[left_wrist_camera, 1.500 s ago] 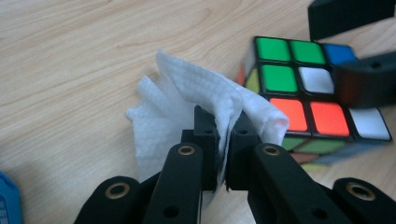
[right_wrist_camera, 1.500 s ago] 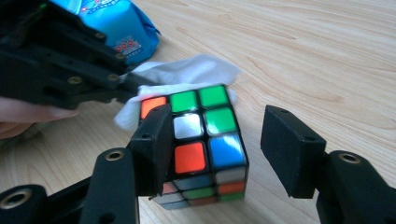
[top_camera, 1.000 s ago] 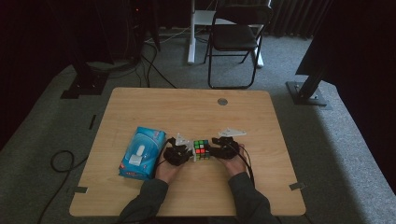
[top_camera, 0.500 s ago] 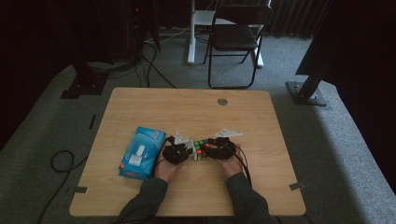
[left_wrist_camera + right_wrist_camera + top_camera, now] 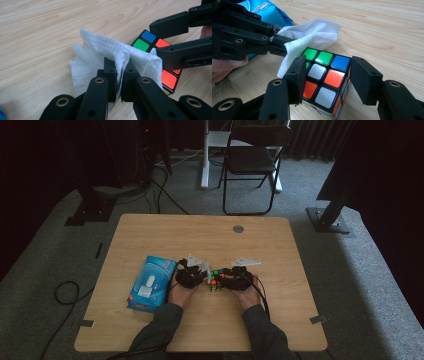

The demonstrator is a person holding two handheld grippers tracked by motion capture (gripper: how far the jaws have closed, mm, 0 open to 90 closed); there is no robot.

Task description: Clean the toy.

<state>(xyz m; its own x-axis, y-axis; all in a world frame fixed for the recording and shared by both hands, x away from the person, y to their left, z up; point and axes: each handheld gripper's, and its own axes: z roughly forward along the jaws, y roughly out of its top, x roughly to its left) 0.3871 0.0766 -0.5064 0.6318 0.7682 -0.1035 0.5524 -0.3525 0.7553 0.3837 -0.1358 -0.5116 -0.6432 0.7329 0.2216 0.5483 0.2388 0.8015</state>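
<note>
While the right claw (image 5: 325, 80) clamped the stiff, slick multicoloured plastic puzzle cube (image 5: 325, 82) by opposite faces on the pale wooden tabletop (image 5: 280, 245), the left claw (image 5: 119, 71), pressed together, pinched a soft, light white paper wipe (image 5: 100, 52) against the cube's side.
</note>
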